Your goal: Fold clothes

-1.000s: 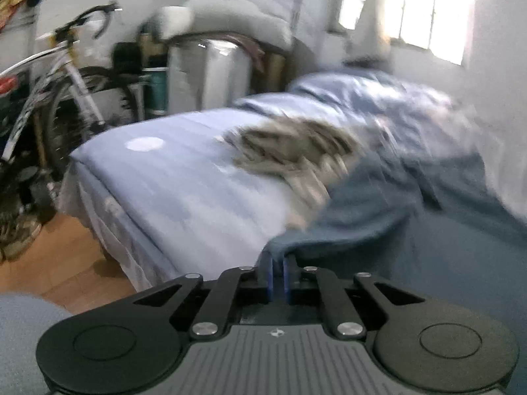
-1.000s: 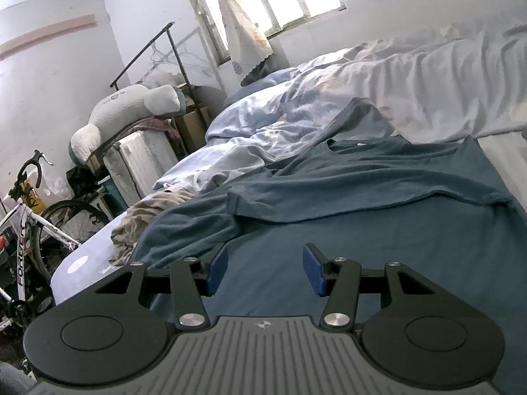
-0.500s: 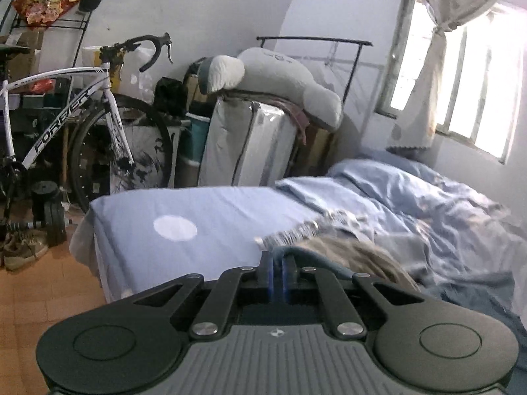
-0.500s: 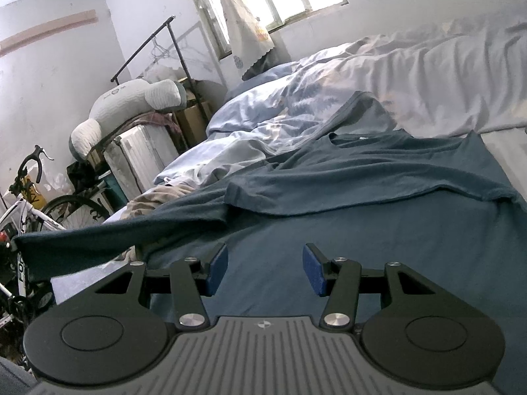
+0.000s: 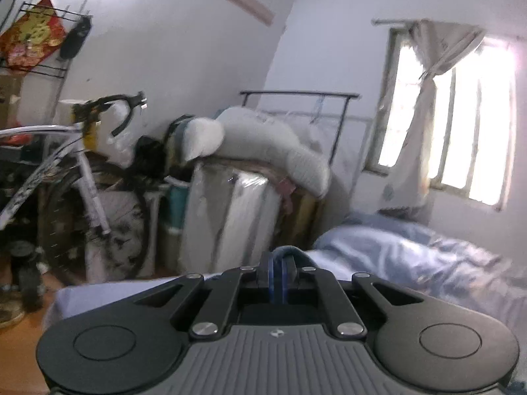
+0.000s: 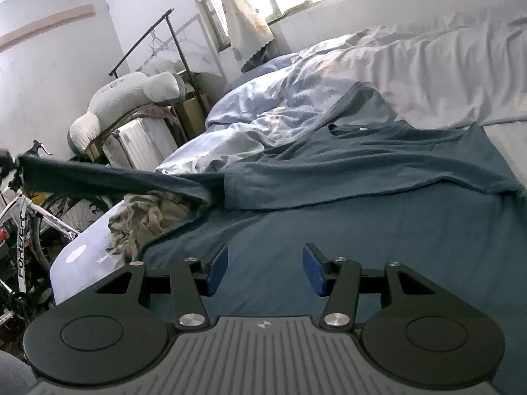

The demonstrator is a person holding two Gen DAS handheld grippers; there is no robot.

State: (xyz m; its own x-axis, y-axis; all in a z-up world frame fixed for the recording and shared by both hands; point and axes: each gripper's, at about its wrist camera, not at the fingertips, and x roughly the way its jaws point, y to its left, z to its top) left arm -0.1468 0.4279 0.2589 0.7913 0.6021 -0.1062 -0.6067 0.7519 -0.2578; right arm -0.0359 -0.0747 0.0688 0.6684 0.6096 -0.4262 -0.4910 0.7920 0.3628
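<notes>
On the bed [image 6: 494, 65], left gripper [image 5: 277, 275] pinches the shirt's [image 6: 362, 230] mostly hidden sleeve; right gripper [image 6: 265, 268] spread.

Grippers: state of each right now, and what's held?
Left gripper: shut on the sleeve of the dark blue shirt.
Right gripper: open, nothing between the jaws, above the shirt.

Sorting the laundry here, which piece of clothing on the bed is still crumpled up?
The beige garment by the bed's left edge, bunched in a heap. The blue shirt lies spread out, one sleeve lifted.
</notes>
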